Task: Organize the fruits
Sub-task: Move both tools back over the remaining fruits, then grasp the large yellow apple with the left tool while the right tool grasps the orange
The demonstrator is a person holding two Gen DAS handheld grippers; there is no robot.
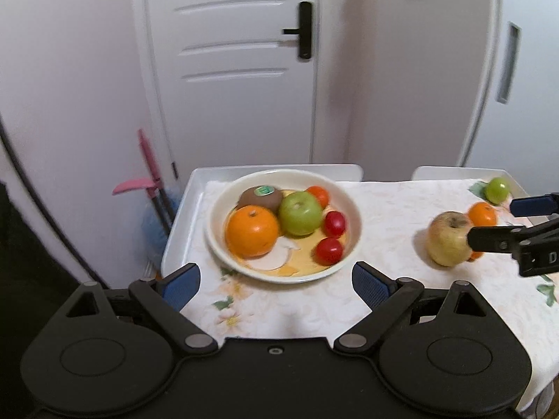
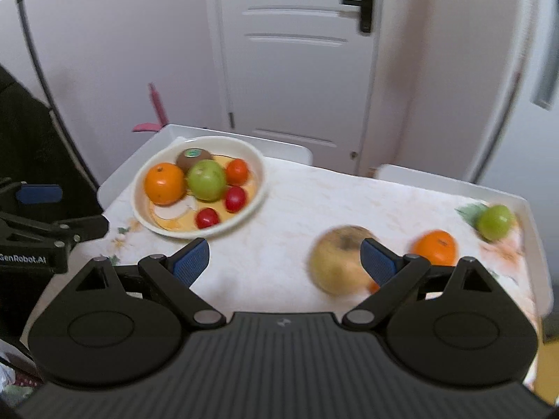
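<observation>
The cream bowl [image 1: 349,244] at the table's far left already holds an orange [image 1: 252,232], green apple [image 1: 300,213], kiwi [image 1: 260,197] and small red fruits. Left on the cloth, to the right: a yellowish apple [image 2: 335,265], small orange [image 2: 435,247] and green fruit [image 2: 495,222]. Left gripper [image 1: 276,284] and right gripper [image 2: 284,262] both gape wide, holding nothing.

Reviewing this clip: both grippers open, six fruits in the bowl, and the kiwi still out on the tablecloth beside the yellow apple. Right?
Not quite. The kiwi already lies in the bowl, as the left wrist view shows; an orange sits beside the yellow apple. The rest holds.
</observation>
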